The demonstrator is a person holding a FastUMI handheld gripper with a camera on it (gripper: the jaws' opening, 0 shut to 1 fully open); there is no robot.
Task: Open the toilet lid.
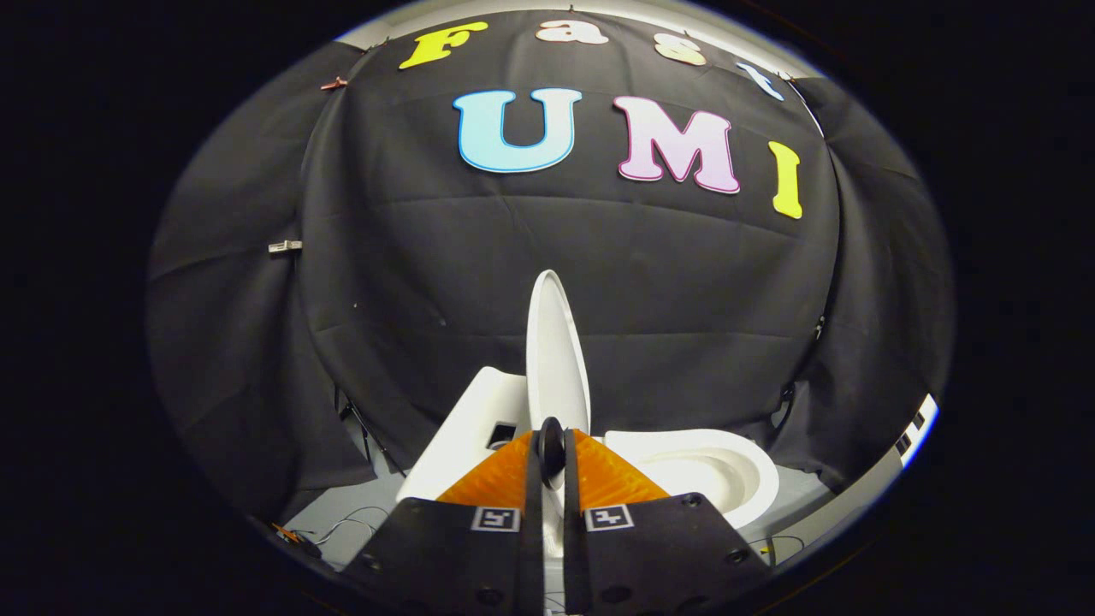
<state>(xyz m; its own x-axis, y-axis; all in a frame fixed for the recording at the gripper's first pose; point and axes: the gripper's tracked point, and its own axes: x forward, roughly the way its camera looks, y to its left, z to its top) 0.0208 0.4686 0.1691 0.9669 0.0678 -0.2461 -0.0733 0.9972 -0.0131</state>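
A white toilet stands ahead, seen from its side, with the tank to the left of my fingers and the open bowl to the right. The toilet lid stands raised and almost upright, nearly edge-on, rising just beyond my fingertips. My gripper is shut, its fingers drawn together to a thin slit. A small dark round piece sits between the tips at the foot of the lid. I cannot tell whether the tips touch the lid.
Black cloth walls close in behind and on both sides of the toilet. Thin cables lie on the grey floor at the left. A white panel edge shows low at the right.
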